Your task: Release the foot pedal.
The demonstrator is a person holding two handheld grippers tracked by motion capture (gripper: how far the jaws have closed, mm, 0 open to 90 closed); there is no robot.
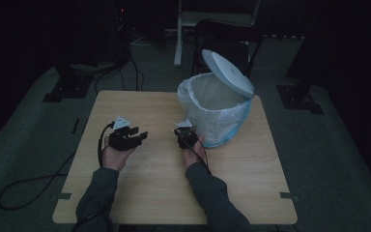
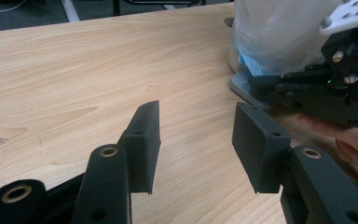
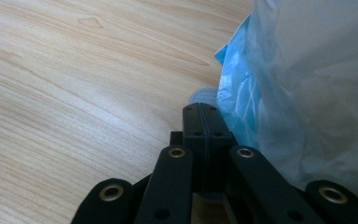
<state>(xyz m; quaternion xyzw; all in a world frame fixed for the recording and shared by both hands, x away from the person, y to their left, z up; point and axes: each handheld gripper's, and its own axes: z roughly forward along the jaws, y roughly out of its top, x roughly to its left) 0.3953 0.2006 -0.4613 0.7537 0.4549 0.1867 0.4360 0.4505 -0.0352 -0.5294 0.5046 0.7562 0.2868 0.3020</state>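
Note:
On the wooden table my left gripper lies low at the left. Its jaws stand open over bare wood with nothing between them. Farther right, my right gripper rests at the foot of a small bin lined with a white and blue bag. Its jaws are shut on nothing, just beside the bag. The bin's white lid stands tipped up. The left gripper view also takes in the right gripper, the hand that holds it and the bag.
A dark chair stands behind the bin, beyond the table's far edge. Black cables trail over the floor at the left, and dark stand bases sit off the far corners.

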